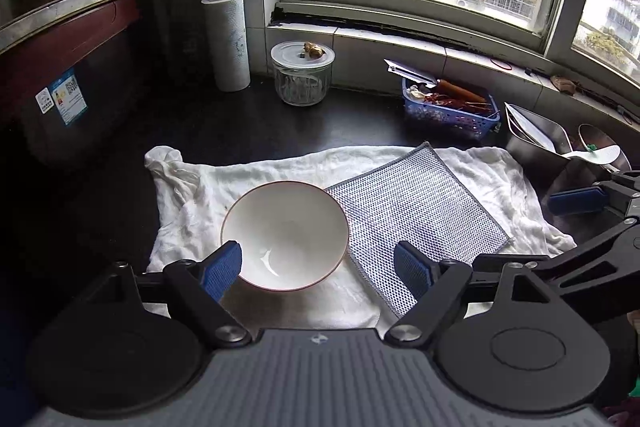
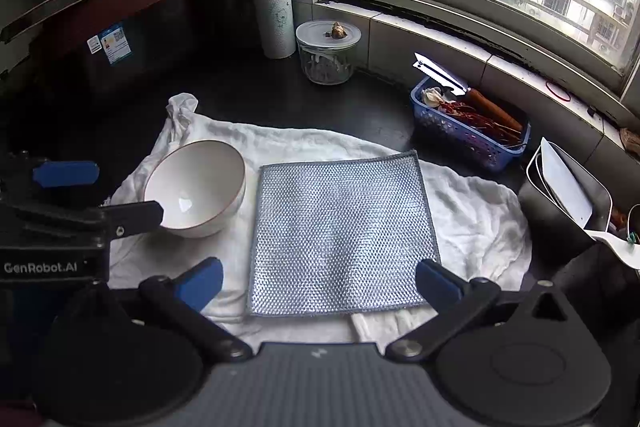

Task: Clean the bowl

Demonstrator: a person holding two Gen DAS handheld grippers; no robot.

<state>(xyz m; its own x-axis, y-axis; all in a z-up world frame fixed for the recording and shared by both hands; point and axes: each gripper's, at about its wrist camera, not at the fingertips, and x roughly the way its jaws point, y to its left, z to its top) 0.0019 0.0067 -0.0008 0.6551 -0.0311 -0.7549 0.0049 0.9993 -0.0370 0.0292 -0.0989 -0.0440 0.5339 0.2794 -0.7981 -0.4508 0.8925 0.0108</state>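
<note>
A white bowl (image 1: 285, 234) with a thin red rim stands upright on a white cloth (image 1: 248, 171); it also shows in the right wrist view (image 2: 196, 187). A grey mesh scrubbing cloth (image 1: 416, 215) lies flat to its right, also in the right wrist view (image 2: 340, 231). My left gripper (image 1: 318, 271) is open and empty, its jaws either side of the bowl's near edge. My right gripper (image 2: 320, 283) is open and empty over the near edge of the mesh cloth.
On the dark counter at the back stand a paper towel roll (image 1: 226, 41), a lidded glass jar (image 1: 303, 73) and a blue basket (image 1: 452, 113) with a knife. Steel containers (image 1: 536, 139) sit at right. A dark appliance (image 1: 60, 67) stands at left. A window ledge (image 1: 400, 39) runs behind.
</note>
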